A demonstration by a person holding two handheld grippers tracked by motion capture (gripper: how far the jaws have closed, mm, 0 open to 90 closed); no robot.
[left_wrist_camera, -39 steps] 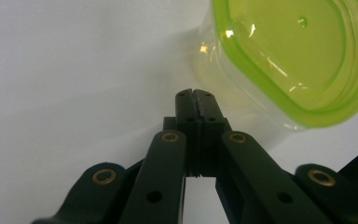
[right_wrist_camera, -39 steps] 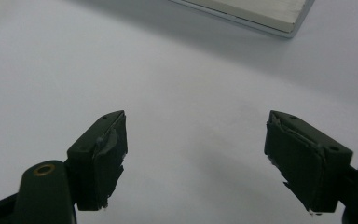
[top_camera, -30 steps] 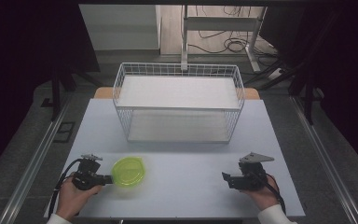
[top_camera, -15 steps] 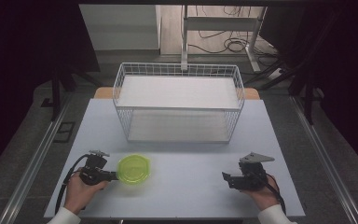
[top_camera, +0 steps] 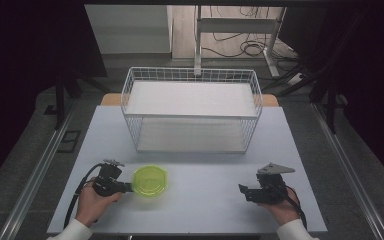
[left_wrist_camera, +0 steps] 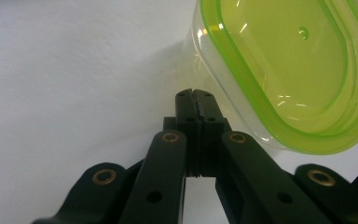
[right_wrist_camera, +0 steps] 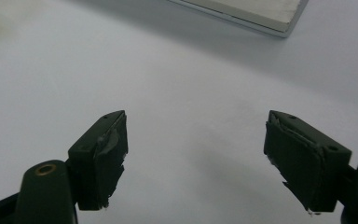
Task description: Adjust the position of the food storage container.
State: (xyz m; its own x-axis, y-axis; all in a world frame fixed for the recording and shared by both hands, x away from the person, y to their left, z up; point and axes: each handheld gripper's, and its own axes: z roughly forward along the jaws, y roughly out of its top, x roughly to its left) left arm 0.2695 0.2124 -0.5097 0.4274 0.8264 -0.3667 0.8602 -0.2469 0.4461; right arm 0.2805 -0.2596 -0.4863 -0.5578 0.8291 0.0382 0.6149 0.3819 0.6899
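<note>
Touching left tool [left_wrist_camera: 196,94] (closed): container [left_wrist_camera: 289,65]

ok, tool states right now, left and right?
Left tool: shut, jaws pressed together beside the green container, holding nothing.
Right tool: open, empty.

Yellow-green see-through tub [top_camera: 150,180], clear-walled with a green rim, upright and open on the pale worktop [top_camera: 205,200], near its front left, well short of the wire basket [top_camera: 192,107].
</note>
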